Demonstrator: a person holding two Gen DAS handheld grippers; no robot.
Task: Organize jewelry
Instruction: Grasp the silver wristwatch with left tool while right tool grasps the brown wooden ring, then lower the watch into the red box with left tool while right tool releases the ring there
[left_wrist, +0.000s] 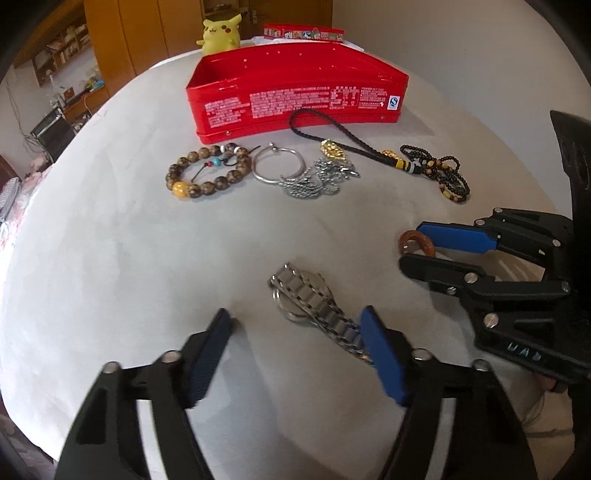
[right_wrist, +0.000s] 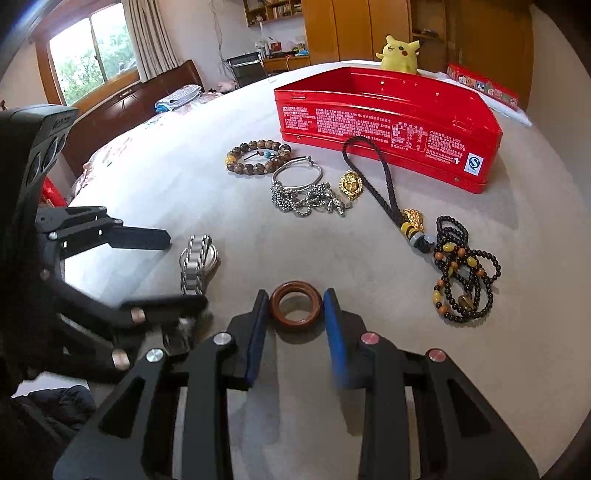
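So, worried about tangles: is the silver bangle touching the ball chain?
Touching. The left wrist view shows the ball chain heaped against and overlapping the silver bangle's rim.

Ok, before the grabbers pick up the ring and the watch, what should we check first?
1. Brown wooden ring sits between the right gripper pads: ok, though whether the pads touch it cannot be told.
2. Left gripper open around the silver metal watch: ok, jaws wide, one pad over the band.
3. Open red tin box has room inside: ok, what shows of the inside looks bare.
4. The two grippers stay clear of each other: ok, close but apart.
5. Black braided cord lies against the tin's front: not ok if the ring goes in low.
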